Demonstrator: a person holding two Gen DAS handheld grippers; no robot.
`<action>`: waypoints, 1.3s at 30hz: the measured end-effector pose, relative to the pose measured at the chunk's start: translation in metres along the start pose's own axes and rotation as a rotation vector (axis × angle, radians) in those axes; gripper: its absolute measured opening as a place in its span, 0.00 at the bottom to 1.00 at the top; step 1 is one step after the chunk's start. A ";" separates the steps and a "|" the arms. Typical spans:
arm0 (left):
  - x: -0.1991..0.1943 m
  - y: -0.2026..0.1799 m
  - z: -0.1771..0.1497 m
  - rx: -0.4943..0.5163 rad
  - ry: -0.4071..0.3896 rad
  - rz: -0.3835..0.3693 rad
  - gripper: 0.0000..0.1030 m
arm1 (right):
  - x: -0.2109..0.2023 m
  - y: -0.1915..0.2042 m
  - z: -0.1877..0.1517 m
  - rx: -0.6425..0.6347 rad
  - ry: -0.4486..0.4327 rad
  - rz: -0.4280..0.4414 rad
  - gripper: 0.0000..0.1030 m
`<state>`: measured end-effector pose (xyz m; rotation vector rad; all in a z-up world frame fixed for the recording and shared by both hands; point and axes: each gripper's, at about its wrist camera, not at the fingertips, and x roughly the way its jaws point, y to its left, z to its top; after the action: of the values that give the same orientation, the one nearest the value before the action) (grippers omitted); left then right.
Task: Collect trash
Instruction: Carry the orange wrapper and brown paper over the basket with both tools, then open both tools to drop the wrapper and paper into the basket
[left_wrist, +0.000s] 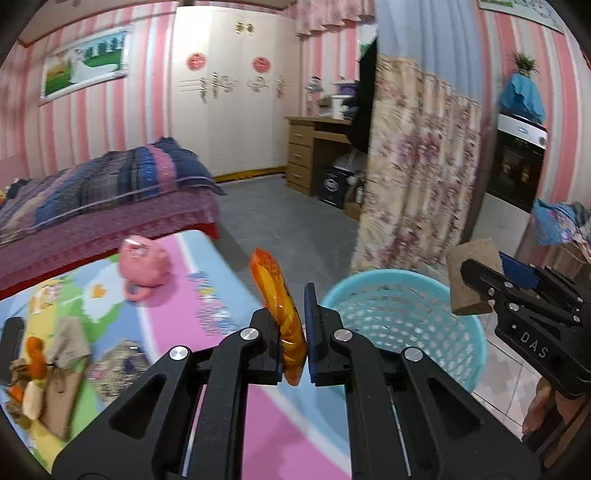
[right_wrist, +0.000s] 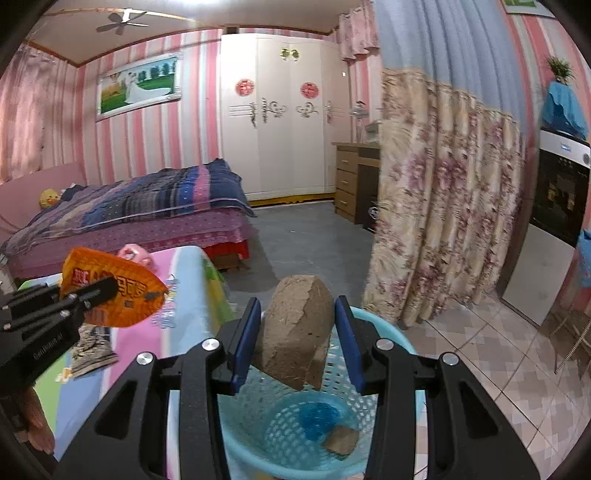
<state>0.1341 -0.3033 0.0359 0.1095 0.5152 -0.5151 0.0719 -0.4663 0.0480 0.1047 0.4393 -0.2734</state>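
My left gripper (left_wrist: 293, 325) is shut on an orange snack wrapper (left_wrist: 277, 295), held above the table edge beside the light blue basket (left_wrist: 402, 314); the wrapper also shows in the right wrist view (right_wrist: 110, 288). My right gripper (right_wrist: 297, 332) is shut on a brown piece of crumpled cardboard (right_wrist: 295, 332), held over the basket (right_wrist: 288, 428); this cardboard also shows in the left wrist view (left_wrist: 472, 273). The basket holds a blue scrap (right_wrist: 321, 417) and a brown scrap (right_wrist: 341, 439). More brown and orange trash (left_wrist: 48, 373) lies on the table at left.
The table has a colourful cartoon cloth (left_wrist: 207, 295) with a pink toy (left_wrist: 144, 266) on it. A bed (left_wrist: 92, 206) stands behind it, a floral curtain (left_wrist: 417, 177) and an appliance (left_wrist: 517, 166) at right. Tiled floor (right_wrist: 498, 369) surrounds the basket.
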 end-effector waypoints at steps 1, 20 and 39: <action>0.007 -0.007 -0.001 0.003 0.013 -0.019 0.07 | 0.002 -0.004 -0.001 0.004 0.003 -0.008 0.40; 0.056 -0.069 0.003 0.123 0.036 -0.013 0.07 | 0.019 -0.052 -0.017 0.067 0.029 -0.094 0.40; 0.075 -0.068 0.008 0.136 0.041 -0.029 0.38 | 0.029 -0.060 -0.026 0.089 0.052 -0.106 0.40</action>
<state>0.1597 -0.3972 0.0077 0.2436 0.5222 -0.5768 0.0691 -0.5266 0.0096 0.1765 0.4847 -0.3952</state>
